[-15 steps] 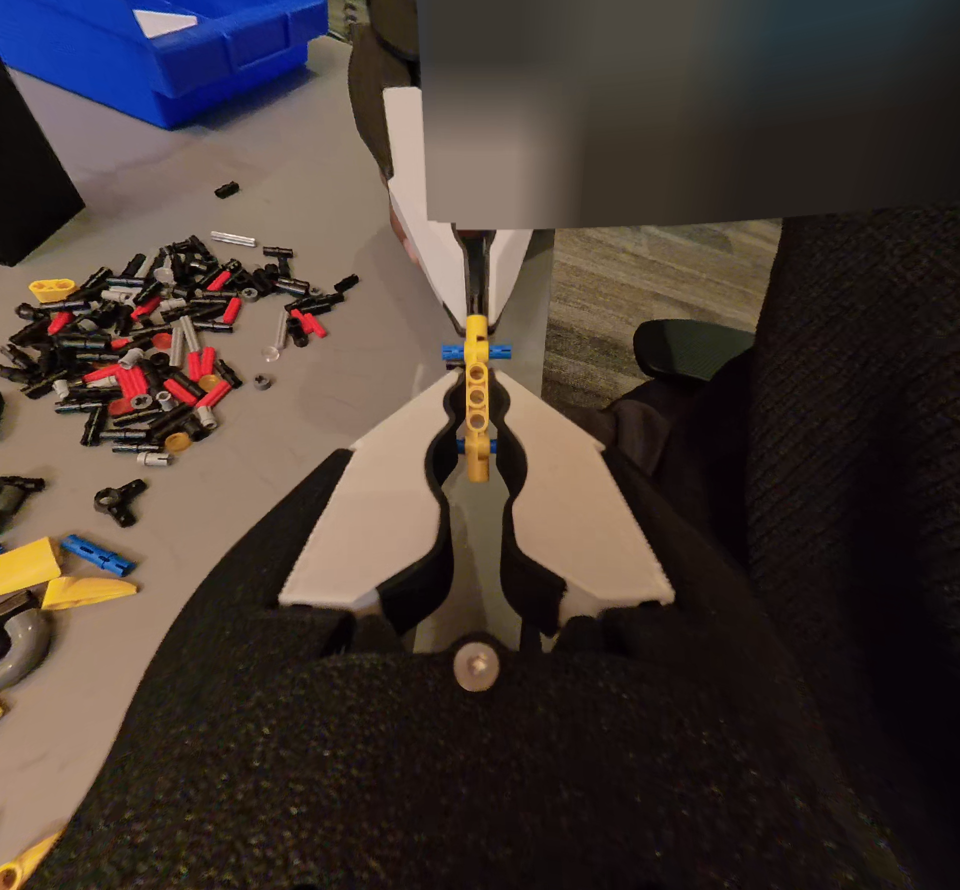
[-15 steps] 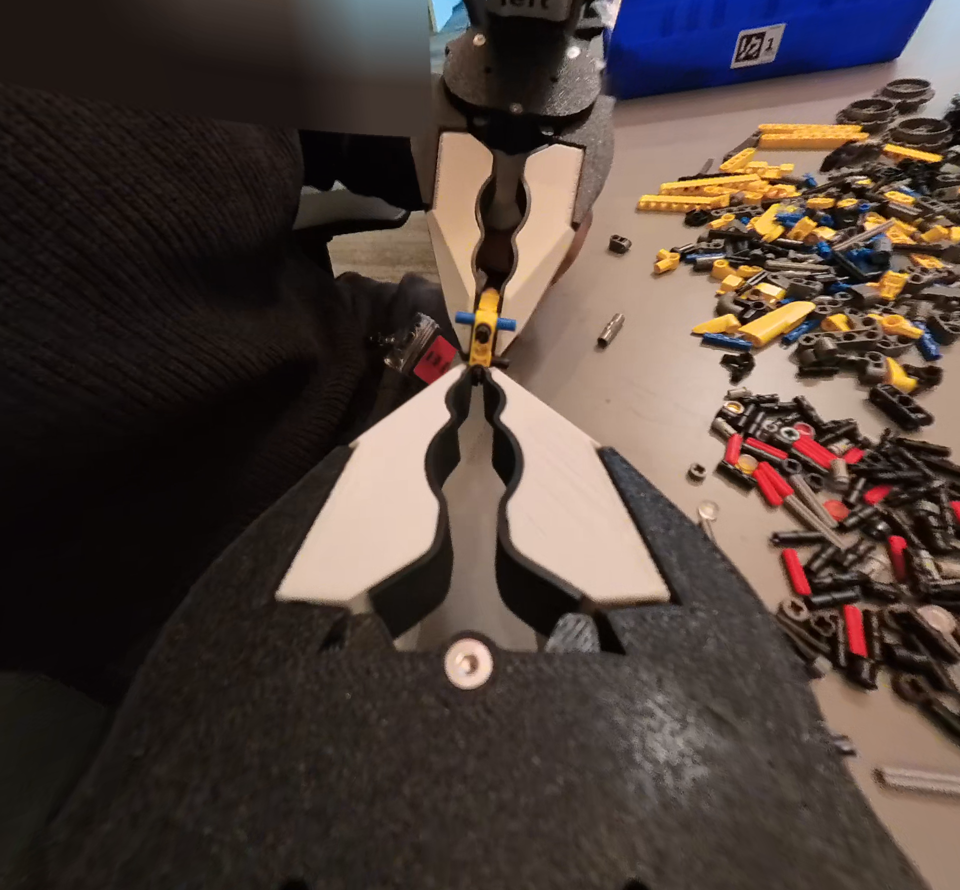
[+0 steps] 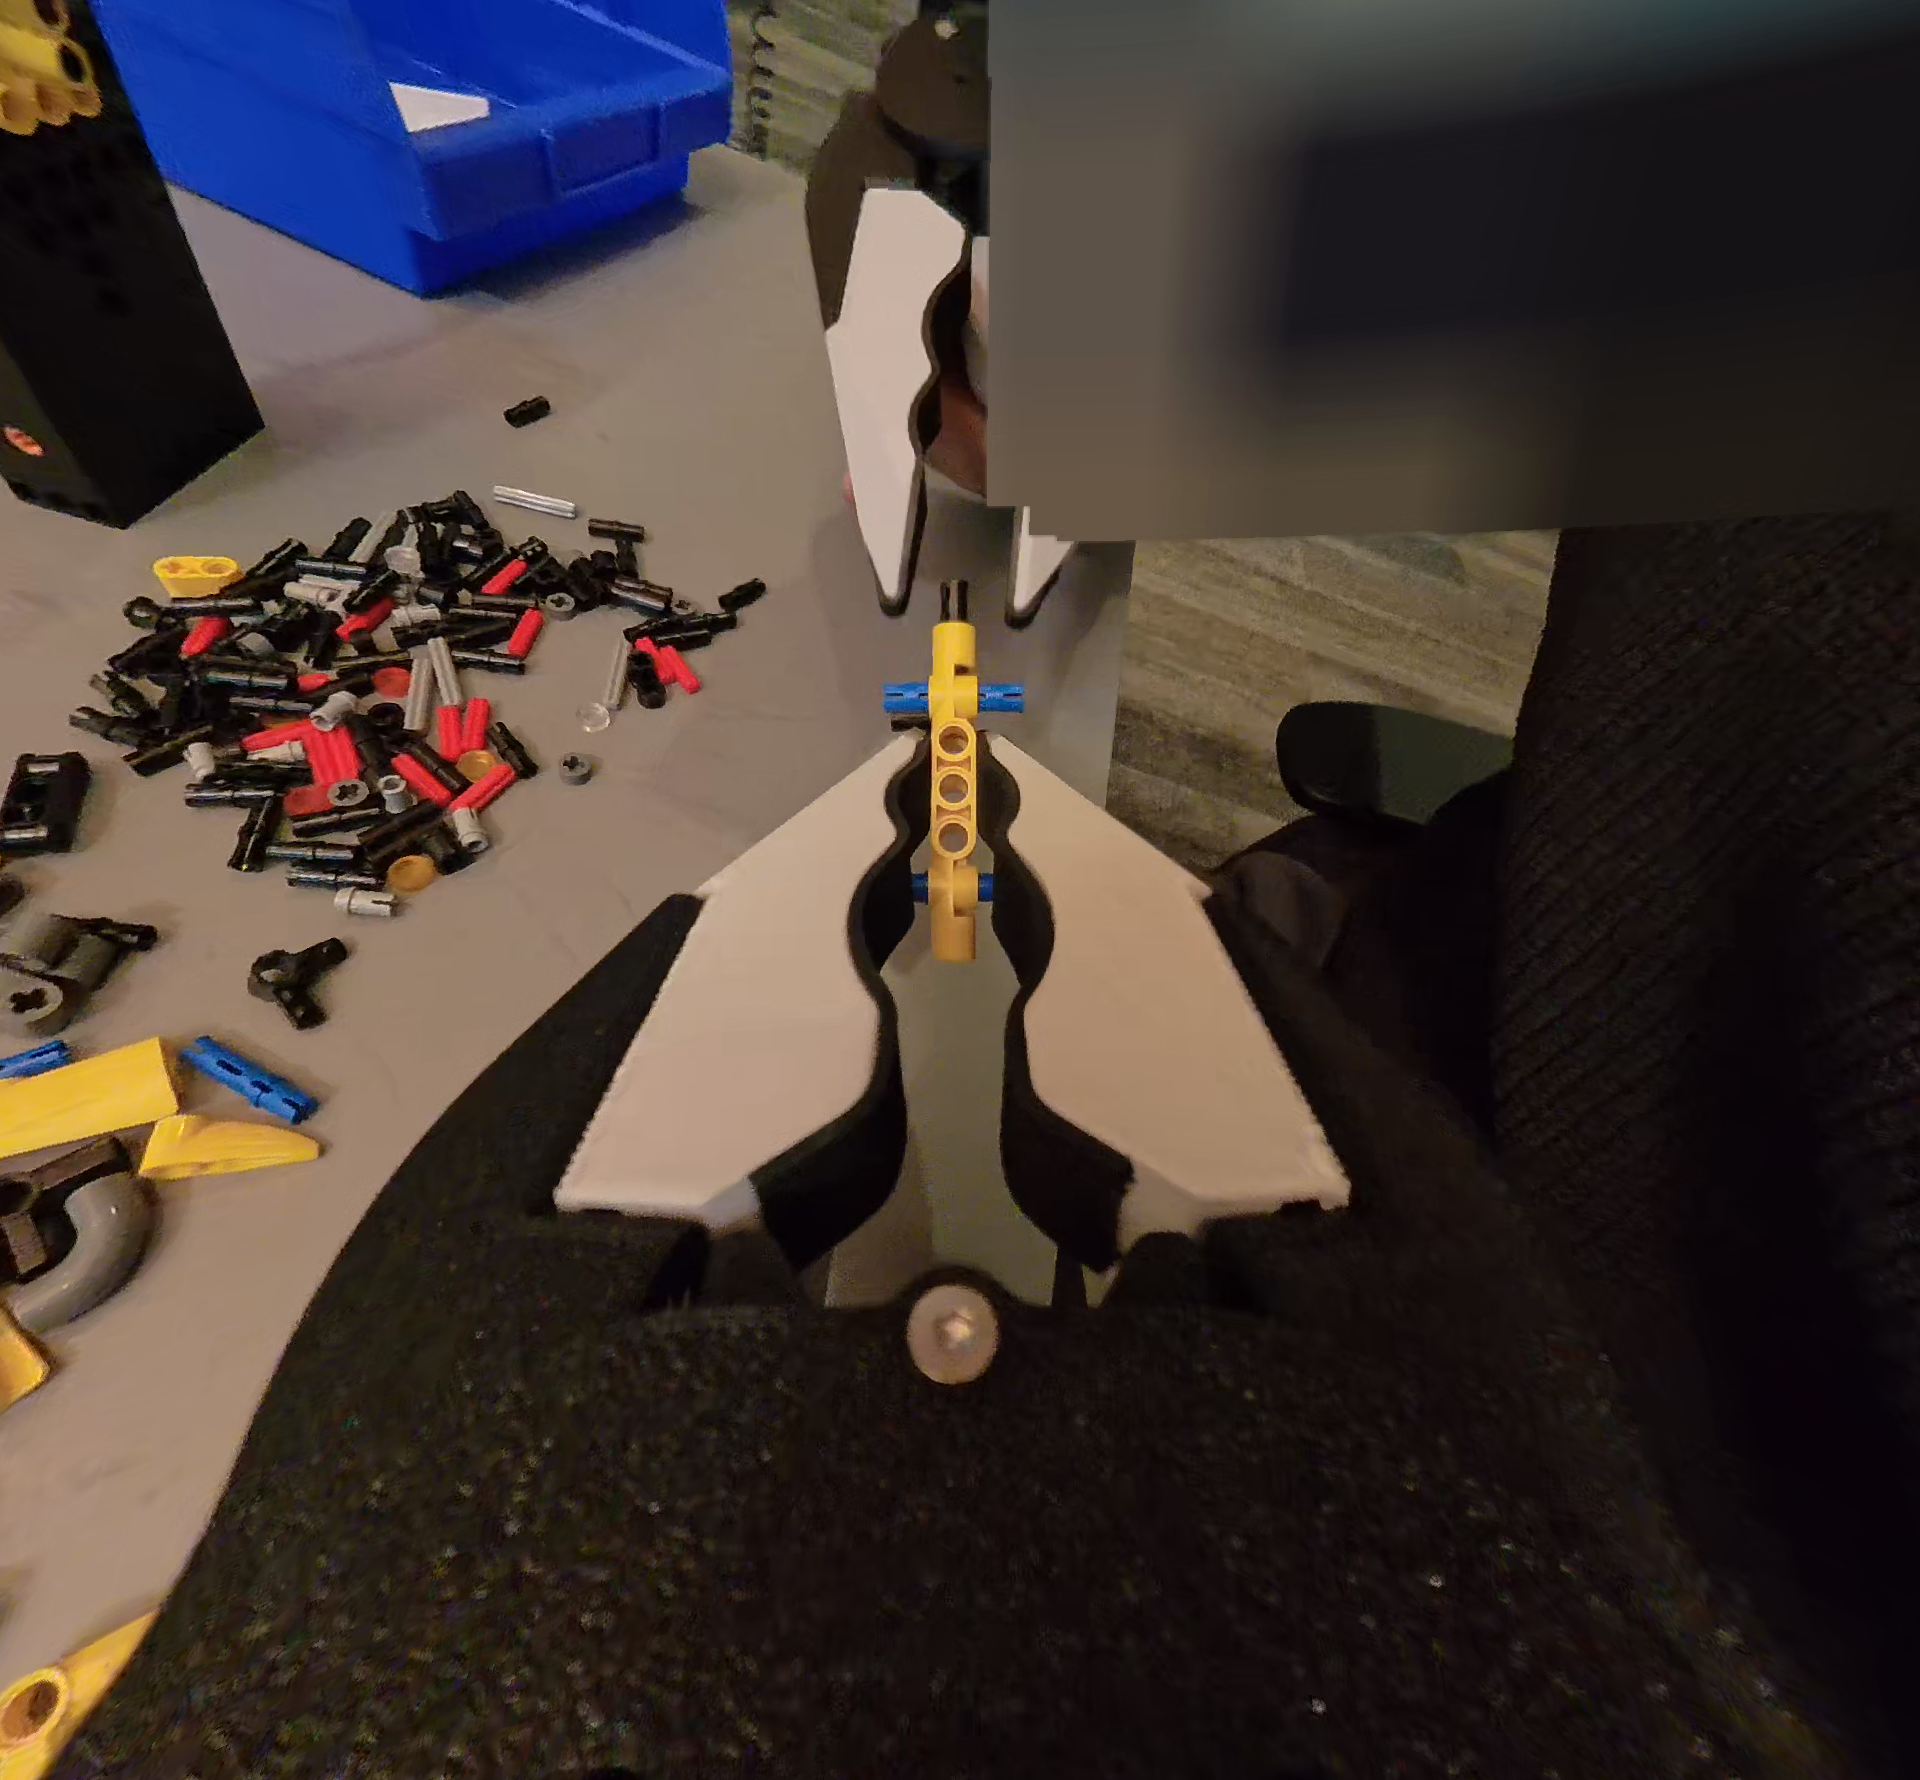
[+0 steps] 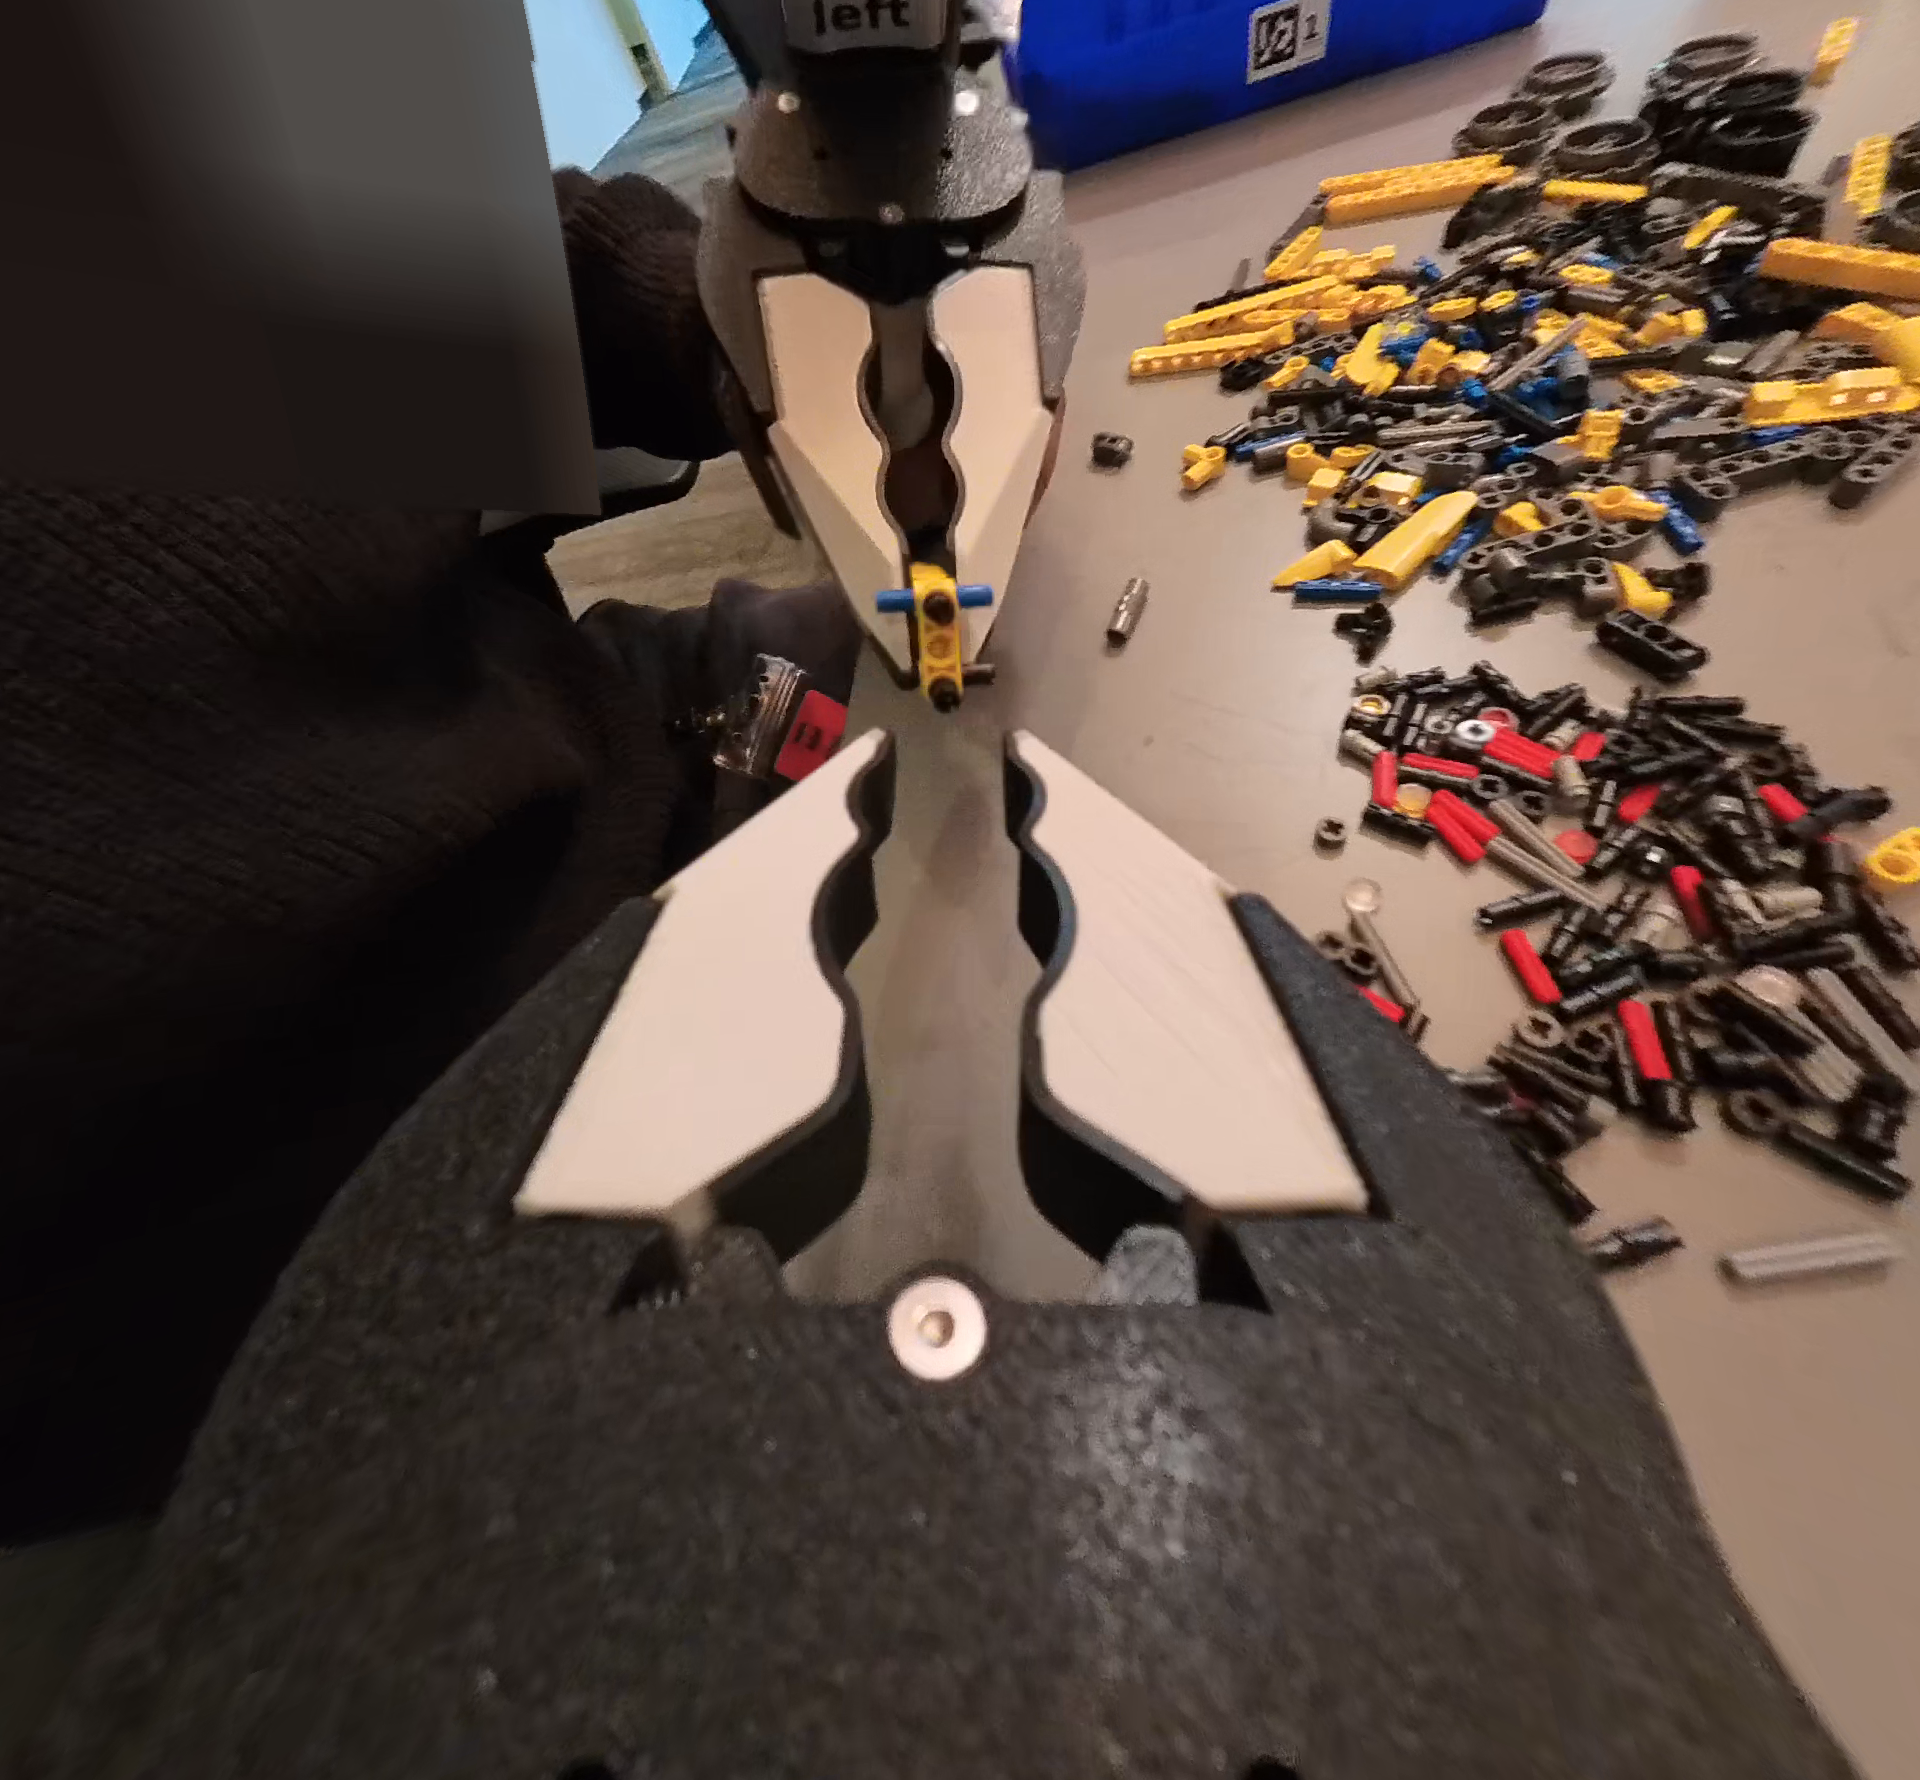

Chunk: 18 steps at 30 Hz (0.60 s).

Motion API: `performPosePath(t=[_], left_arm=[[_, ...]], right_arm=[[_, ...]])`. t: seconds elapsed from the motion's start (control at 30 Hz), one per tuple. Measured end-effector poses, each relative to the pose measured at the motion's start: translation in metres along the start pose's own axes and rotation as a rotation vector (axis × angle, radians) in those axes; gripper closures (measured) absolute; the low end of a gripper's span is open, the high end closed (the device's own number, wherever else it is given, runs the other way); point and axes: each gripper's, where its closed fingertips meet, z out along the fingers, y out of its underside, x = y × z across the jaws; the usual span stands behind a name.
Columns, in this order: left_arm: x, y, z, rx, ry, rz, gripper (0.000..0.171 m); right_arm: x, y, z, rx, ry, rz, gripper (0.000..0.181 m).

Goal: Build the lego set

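Left tool [image 3: 953,743] pinches yellow beam [image 3: 953,795] near its middle, fingertips pressed against its sides. Beam carries two blue pins [image 3: 902,696] crosswise and a black pin [image 3: 956,596] at its far end. Right tool [image 4: 948,743] spread, empty, tips just short of beam [image 4: 940,634], apart from it. Both held over grey tabletop [image 3: 644,442] edge. Loose pile of black and red pins [image 3: 353,691] lies well left; blue bin [image 3: 416,68] beyond.
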Motion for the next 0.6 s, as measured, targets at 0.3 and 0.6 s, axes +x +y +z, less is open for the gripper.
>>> performPosePath(t=[0.3, 0.6], left_arm=[[-0.008, -0.008, -0.005, 0.051, -0.002, -0.052, 0.165], [-0.025, -0.025, -0.011, 0.13, 0.078, -0.216, 0.165]], right_arm=[[0.023, -0.015, -0.024, 0.197, 0.116, 0.077, 0.16], [0.044, -0.018, -0.011, 0.188, 0.138, 0.026, 0.16]])
